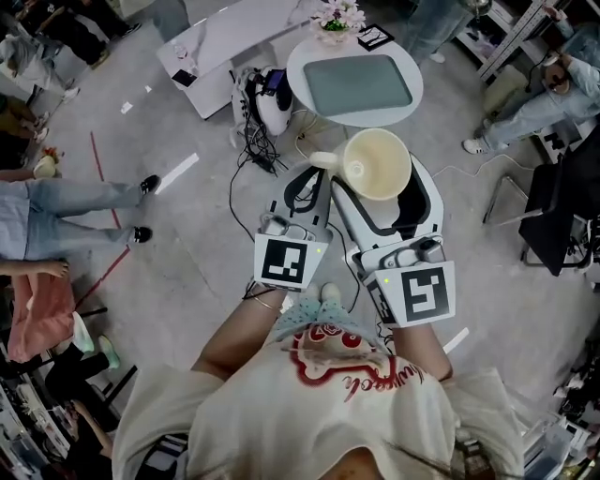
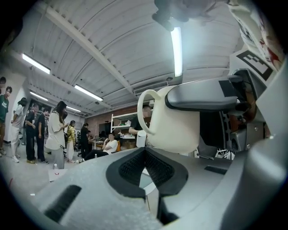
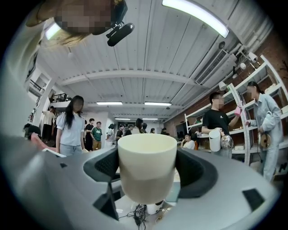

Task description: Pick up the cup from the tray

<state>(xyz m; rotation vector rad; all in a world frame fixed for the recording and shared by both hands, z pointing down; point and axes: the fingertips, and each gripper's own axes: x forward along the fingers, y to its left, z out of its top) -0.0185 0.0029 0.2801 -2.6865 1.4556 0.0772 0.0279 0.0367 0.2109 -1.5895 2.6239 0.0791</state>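
A cream cup (image 1: 377,161) with a handle on its left side hangs in the air, and my right gripper (image 1: 378,180) is shut on its body. In the right gripper view the cup (image 3: 146,172) stands upright between the two dark pads, rim up. My left gripper (image 1: 305,185) is just left of the cup's handle, shut with nothing in it; its pads (image 2: 130,167) meet in a V. From the left gripper view the cup (image 2: 173,130) is close ahead, under the right gripper's finger (image 2: 202,96). The grey-green tray (image 1: 357,84) lies bare on a round white table (image 1: 307,62) beyond the cup.
A pot of flowers (image 1: 339,17) and a marker card (image 1: 374,37) stand at the table's far edge. A white device with tangled cables (image 1: 265,101) sits on the floor left of it, next to a long white table (image 1: 220,37). People stand and sit around.
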